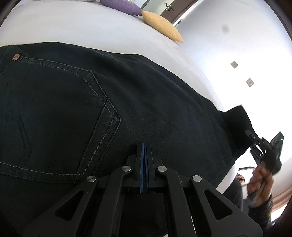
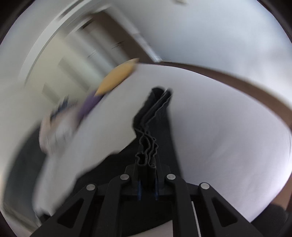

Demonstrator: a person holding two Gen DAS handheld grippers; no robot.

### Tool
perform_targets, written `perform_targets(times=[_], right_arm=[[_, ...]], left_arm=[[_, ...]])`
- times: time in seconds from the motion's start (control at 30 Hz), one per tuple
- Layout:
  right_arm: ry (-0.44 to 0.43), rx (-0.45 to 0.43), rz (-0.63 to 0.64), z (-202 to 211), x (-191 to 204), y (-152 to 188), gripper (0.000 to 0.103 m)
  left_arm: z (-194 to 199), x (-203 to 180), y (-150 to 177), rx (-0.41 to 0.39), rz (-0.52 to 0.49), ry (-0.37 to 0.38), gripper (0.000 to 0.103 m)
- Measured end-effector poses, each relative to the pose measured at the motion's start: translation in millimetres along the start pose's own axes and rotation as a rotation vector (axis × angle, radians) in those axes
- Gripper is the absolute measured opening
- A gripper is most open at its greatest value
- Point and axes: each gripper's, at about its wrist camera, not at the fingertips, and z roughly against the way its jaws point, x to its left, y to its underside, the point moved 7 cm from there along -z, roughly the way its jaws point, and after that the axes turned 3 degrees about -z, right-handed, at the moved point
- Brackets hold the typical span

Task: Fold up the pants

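Pants (image 1: 127, 102) lie on white bed (image 1: 73, 25), hem clamped in right gripper (image 2: 147, 162).

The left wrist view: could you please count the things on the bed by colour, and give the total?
Black: 1, the pants, lying on the white bed
Purple: 1, a cushion
Yellow: 1, a cushion
Total: 3

Both cushions sit at the far edge of the bed, apart from the pants.
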Motion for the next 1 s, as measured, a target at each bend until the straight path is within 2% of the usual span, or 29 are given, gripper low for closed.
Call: perform_targets(times=[0.03,0.13,0.23,0.27,0.33,0.4,0.47,0.6,0.73,0.83,1.0], right_arm=[[0.022,0.008,0.108,-4,23,8,0.012],[0.164,0.056,0.517,-33,84,61,0.012],[0.224,0.137,0.641,-62,93,102,0.012],[0.250,0.129,0.667,-66,91,111,0.012],[0.265,0.098,0.712,-65,94,114,0.012],[0.270,0.081,0.729,-62,95,112,0.011],[0.279,0.047,0.754,-56,102,111,0.011],[0.273,-0.012,0.820,-43,125,115,0.012],[0.259,-0.020,0.874,-37,145,128,0.012],[0.241,-0.014,0.894,-34,156,135,0.012],[0.210,-0.019,0.940,-25,177,149,0.012]], left_arm=[[1,1,-1,0.001,0.022,0.009,0.002],[3,2,-3,0.006,0.070,0.019,0.002],[1,-8,-5,0.032,0.076,0.029,0.006],[0,-11,-5,0.036,0.077,0.037,0.011],[-2,-22,-7,0.043,0.081,0.076,0.027],[-4,-32,-12,0.040,0.095,0.120,0.073],[-6,-43,-18,0.032,0.109,0.144,0.083],[-20,-64,-27,0.094,0.146,0.238,0.083],[-31,-85,-40,0.128,0.158,0.324,0.083],[-42,-91,-45,0.167,0.135,0.305,0.083],[-51,-81,-45,0.214,0.162,0.300,0.082]])
